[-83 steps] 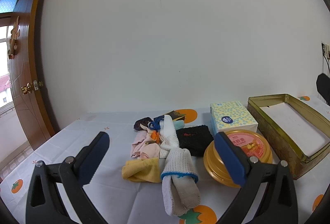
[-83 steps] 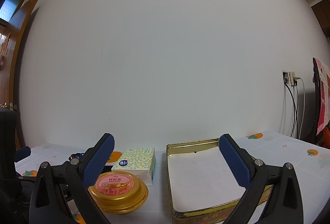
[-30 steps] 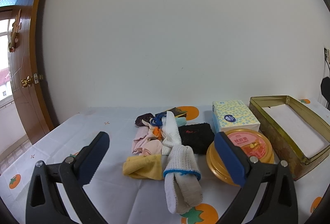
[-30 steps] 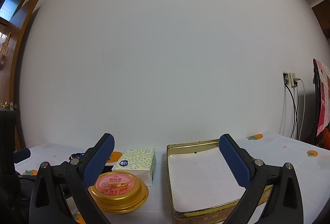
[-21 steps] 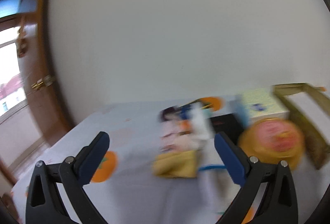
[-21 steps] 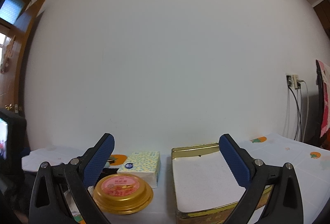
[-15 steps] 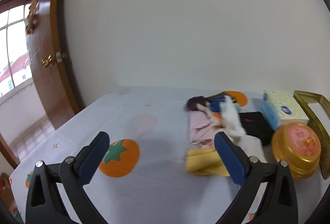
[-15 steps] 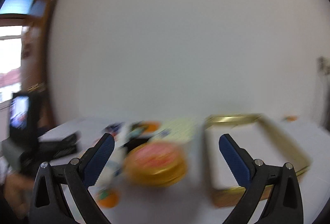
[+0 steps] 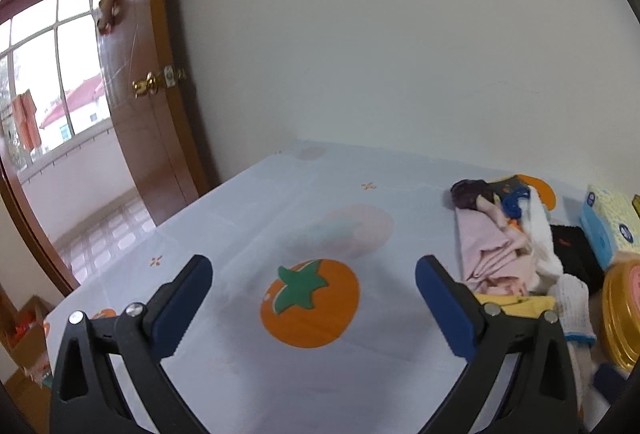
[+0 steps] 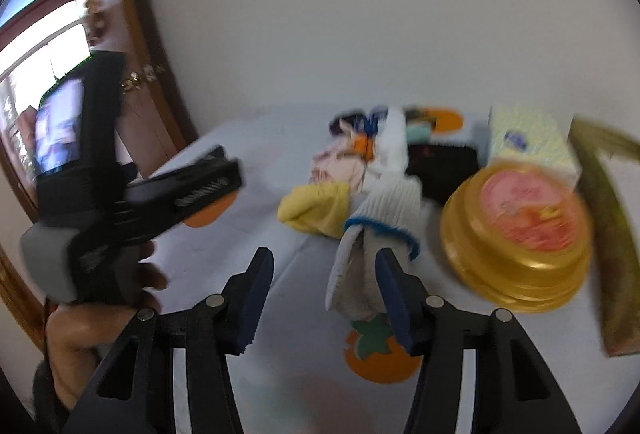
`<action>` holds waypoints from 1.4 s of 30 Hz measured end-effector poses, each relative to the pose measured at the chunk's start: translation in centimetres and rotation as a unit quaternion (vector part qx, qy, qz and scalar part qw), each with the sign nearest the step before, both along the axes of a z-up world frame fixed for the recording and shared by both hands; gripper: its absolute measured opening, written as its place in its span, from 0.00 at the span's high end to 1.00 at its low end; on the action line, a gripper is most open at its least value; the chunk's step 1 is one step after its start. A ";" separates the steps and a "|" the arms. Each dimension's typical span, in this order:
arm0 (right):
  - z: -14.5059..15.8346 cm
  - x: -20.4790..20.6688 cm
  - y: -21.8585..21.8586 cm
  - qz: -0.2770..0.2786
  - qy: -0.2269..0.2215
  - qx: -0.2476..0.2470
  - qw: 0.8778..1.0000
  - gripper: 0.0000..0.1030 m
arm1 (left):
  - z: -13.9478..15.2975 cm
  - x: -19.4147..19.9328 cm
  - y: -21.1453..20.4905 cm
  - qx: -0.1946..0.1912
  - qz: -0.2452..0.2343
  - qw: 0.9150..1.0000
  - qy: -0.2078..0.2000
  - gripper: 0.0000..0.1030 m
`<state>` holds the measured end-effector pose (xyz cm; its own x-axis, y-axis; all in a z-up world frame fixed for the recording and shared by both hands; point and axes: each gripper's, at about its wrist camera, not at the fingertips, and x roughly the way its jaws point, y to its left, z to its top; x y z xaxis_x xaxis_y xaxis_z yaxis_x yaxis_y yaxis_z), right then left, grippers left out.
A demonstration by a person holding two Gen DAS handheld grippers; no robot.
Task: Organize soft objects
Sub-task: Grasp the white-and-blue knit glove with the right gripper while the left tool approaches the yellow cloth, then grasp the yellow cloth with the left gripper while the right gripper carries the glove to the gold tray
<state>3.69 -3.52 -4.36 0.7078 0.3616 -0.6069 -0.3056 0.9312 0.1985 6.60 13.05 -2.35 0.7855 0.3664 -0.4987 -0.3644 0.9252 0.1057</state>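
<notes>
Left wrist view. Left gripper (image 9: 313,288): jaws spread wide, nothing held, hovering over bare desk (image 9: 248,226) with an orange fruit print (image 9: 310,303) between and just beyond them. Pile of soft objects (image 9: 504,242) well to the right of the right jaw: pink cloth (image 9: 490,254), yellow cloth (image 9: 516,302), white knit glove (image 9: 572,298), black cloth (image 9: 574,252). Tissue box (image 9: 604,220) and gold round tin (image 9: 622,318) further right, at frame edge.

Right wrist view, motion-blurred. Right gripper (image 10: 324,298): jaws partly parted, empty; white knit glove (image 10: 372,234) directly ahead, its cuff near the right jaw, contact not discernible. Yellow cloth (image 10: 316,208) beyond the gap; gold round tin (image 10: 520,230) right of the jaws; left gripper (image 10: 132,202) off to the left.

Risks, as judged: glove overlaps neighbouring cloths, so a pull could drag the pile; a loose pinch on knit fabric could slip; a swing rightward could knock the tin.

Writing: tin lid label and box print unreadable.
</notes>
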 end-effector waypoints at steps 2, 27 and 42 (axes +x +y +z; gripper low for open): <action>-0.7 0.9 0.9 -0.008 0.021 -0.009 1.000 0.46 | -0.1 0.2 0.2 -0.003 0.005 1.000 0.006 0.00; 2.2 -4.4 -2.3 0.008 -0.097 -0.045 0.994 0.95 | -1.8 1.1 -6.2 -0.046 -0.253 0.962 0.095 0.00; 4.0 -7.4 -2.8 -0.034 -0.189 -0.064 0.979 0.95 | -3.7 4.6 -5.5 -0.126 -0.245 0.947 0.164 0.66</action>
